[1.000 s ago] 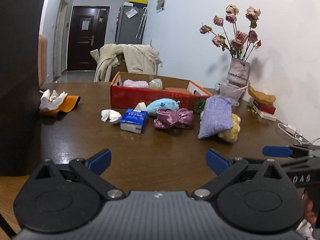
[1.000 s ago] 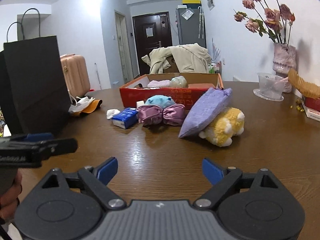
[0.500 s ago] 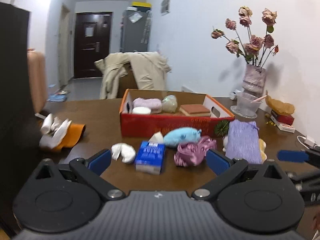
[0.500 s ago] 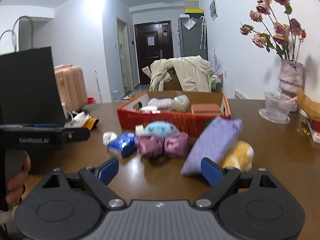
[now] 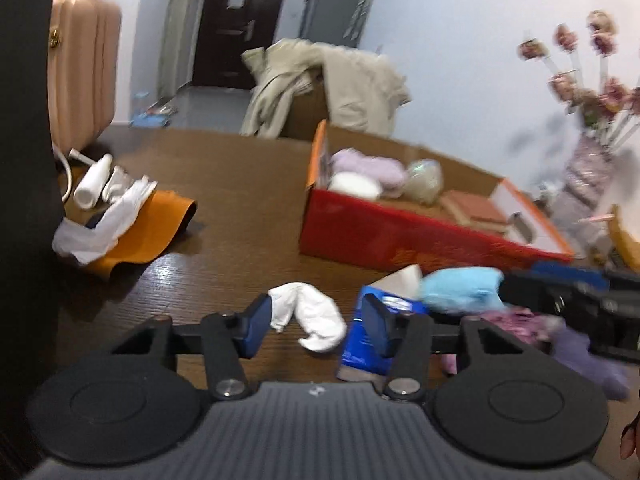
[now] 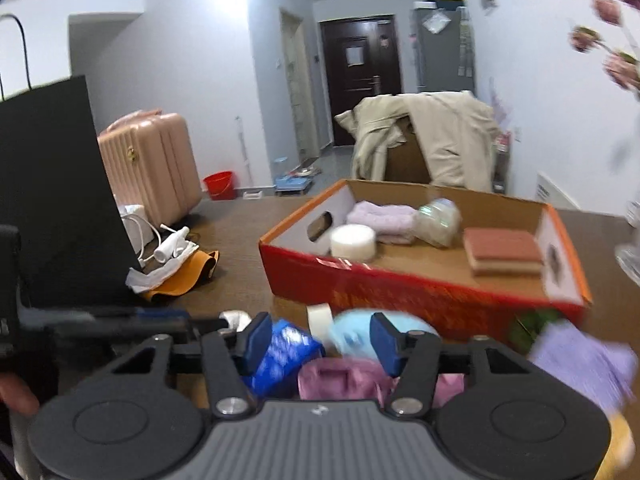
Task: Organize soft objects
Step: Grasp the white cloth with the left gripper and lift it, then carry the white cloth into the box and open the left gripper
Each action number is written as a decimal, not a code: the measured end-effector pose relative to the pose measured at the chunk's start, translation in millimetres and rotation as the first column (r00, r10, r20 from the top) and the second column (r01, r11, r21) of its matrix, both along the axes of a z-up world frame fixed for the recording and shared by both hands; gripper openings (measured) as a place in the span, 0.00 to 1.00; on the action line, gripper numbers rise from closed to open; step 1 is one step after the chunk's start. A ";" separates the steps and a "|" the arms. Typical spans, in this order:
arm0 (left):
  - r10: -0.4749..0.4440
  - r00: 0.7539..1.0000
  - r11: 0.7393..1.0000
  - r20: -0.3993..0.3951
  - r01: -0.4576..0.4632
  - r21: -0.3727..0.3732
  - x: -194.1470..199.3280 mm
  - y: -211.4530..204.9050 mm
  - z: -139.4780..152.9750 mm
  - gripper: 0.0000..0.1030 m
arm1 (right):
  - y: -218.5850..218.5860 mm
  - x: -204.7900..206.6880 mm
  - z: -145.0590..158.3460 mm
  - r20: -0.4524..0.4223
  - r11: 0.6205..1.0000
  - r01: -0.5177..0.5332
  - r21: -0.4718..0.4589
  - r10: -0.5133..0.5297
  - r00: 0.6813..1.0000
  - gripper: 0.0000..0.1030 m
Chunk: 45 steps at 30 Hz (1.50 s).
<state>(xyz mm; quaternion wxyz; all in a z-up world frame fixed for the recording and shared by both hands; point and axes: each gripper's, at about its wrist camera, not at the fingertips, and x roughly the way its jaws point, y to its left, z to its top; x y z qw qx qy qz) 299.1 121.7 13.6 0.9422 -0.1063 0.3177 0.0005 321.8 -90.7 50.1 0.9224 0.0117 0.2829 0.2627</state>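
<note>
On a brown wooden table point(image 5: 248, 184), we hold our left gripper point(image 5: 316, 322) low over a crumpled white cloth point(image 5: 310, 314); its jaws have just been closing to a half-spread gap, the cloth lies between them, and no pad presses on it. Just right of the cloth we see a blue tissue pack point(image 5: 366, 340), one blue pad in front of it.

Our right gripper point(image 6: 318, 338) has likewise been closing its jaws. They stand half-spread and pinch nothing, with the same tissue pack point(image 6: 286, 354), a pink satin bow point(image 6: 340, 378) and a light blue plush point(image 6: 354, 334) blurred beneath and just past them. A lilac pouch point(image 6: 584, 360) lies to the right of the bow.

Beyond this cluster stands a red cardboard box point(image 6: 424, 294), open at the top. Inside it rest a white round pad point(image 6: 353, 242), a folded lilac towel point(image 6: 382, 218), a pale clear-wrapped bundle point(image 6: 440, 220) and a brown sponge point(image 6: 504, 250).

At far left, white gloves point(image 5: 116, 204) sprawl over an orange piece point(image 5: 148, 232) beside a black paper bag point(image 6: 52, 184). A beige coat point(image 6: 436, 140) hangs behind the table, and dried pink flowers point(image 5: 592, 80) stand in a vase at right.
</note>
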 end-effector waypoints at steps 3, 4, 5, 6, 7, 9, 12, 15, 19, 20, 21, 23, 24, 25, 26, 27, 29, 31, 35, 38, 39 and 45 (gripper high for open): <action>0.022 0.999 1.000 -0.032 -0.022 0.008 17.7 0.9 -10.5 0.50 | 20.2 36.7 -12.0 -0.060 0.999 -0.030 -0.013 0.029 0.998 0.45; 0.030 0.999 1.000 -0.033 -0.030 0.005 21.9 1.6 -13.1 0.50 | 27.2 47.9 -17.2 -0.073 0.999 -0.042 -0.021 0.040 0.997 0.44; 0.029 0.999 1.000 -0.029 -0.029 0.002 24.2 2.1 -15.0 0.53 | 32.6 55.7 -21.4 -0.083 0.998 -0.047 -0.031 0.045 0.996 0.44; 0.023 0.999 1.000 -0.028 -0.023 0.003 27.3 1.8 -17.4 0.53 | 37.9 63.3 -27.1 -0.095 0.998 -0.054 -0.045 0.050 0.994 0.42; 0.028 0.999 1.000 -0.039 -0.028 0.005 31.0 1.7 -20.9 0.53 | 42.3 71.4 -33.8 -0.112 0.997 -0.050 -0.056 0.044 0.993 0.40; 0.039 0.997 0.999 -0.061 -0.039 -0.004 35.6 3.0 -28.0 0.39 | 45.5 78.2 -43.4 -0.128 0.997 -0.042 -0.060 0.034 0.991 0.28; 0.021 0.999 1.000 -0.049 -0.021 -0.010 34.7 1.6 -30.2 0.17 | 43.6 76.9 -49.1 -0.123 0.997 -0.042 -0.059 0.035 0.992 0.15; 0.022 0.999 1.000 -0.036 -0.023 -0.012 29.4 -0.5 -23.6 0.13 | 35.1 69.6 -41.7 -0.104 0.999 -0.031 -0.018 0.029 0.994 0.14; 0.014 0.999 1.000 0.033 -0.013 -0.017 1.2 -6.2 7.4 0.13 | 14.5 46.2 -8.2 -0.025 0.999 -0.016 0.049 0.017 1.000 0.14; 0.005 0.998 1.000 0.063 -0.003 -0.017 -12.3 -9.3 18.9 0.13 | 8.2 35.8 0.8 -0.004 0.998 -0.014 0.065 0.014 1.000 0.14; -0.005 0.996 1.000 0.093 0.007 -0.023 -27.2 -12.6 28.9 0.13 | 0.5 22.2 10.1 0.017 0.996 -0.015 0.086 0.013 1.000 0.14; -0.034 0.990 0.998 0.135 0.040 -0.041 -56.0 -21.2 44.3 0.13 | -20.6 -13.4 25.5 0.048 0.990 -0.018 0.140 0.011 0.999 0.14; -0.049 0.987 0.997 0.150 0.057 -0.054 -68.8 -25.6 49.8 0.13 | -30.4 -30.2 30.4 0.051 0.987 -0.019 0.161 0.011 0.999 0.15; -0.068 0.985 0.994 0.159 0.080 -0.070 -81.6 -30.6 53.7 0.13 | -39.3 -46.7 33.9 0.054 0.984 -0.018 0.177 0.008 0.998 0.15; -0.082 0.983 0.992 0.163 0.096 -0.082 -94.2 -37.6 56.9 0.13 | -49.1 -63.9 35.9 0.058 0.982 -0.020 0.190 0.010 0.998 0.15; -0.103 0.981 0.989 0.167 0.119 -0.087 -103.7 -44.1 59.0 0.13 | -58.0 -78.7 36.9 0.051 0.980 -0.014 0.198 0.004 0.999 0.15; -0.140 0.974 0.983 0.177 0.158 -0.089 -121.5 -57.8 62.7 0.13 | -78.1 -104.9 36.8 0.024 0.973 0.019 0.228 -0.025 0.999 0.15; -0.164 0.969 0.980 0.186 0.182 -0.085 -129.2 -67.3 65.7 0.13 | -90.7 -122.5 36.2 0.022 0.971 0.040 0.234 -0.047 0.999 0.15; -0.182 0.962 0.979 0.203 0.197 -0.060 -126.4 -81.6 73.4 0.13 | -107.3 -135.3 34.0 0.030 0.974 0.084 0.210 -0.092 0.995 0.15; -0.196 0.955 0.978 0.225 0.207 -0.026 -109.2 -87.6 85.0 0.13 | -115.8 -128.9 34.2 0.042 0.973 0.103 0.206 -0.114 0.993 0.15; -0.203 0.951 0.977 0.232 0.213 -0.017 -100.4 -88.6 90.3 0.13 | -117.3 -123.2 37.7 0.056 0.975 0.105 0.193 -0.118 0.991 0.15; -0.236 0.944 0.971 0.231 0.238 0.018 6.1 -97.7 124.1 0.13 | -115.2 -31.8 65.7 0.118 0.987 0.090 0.135 -0.106 0.987 0.15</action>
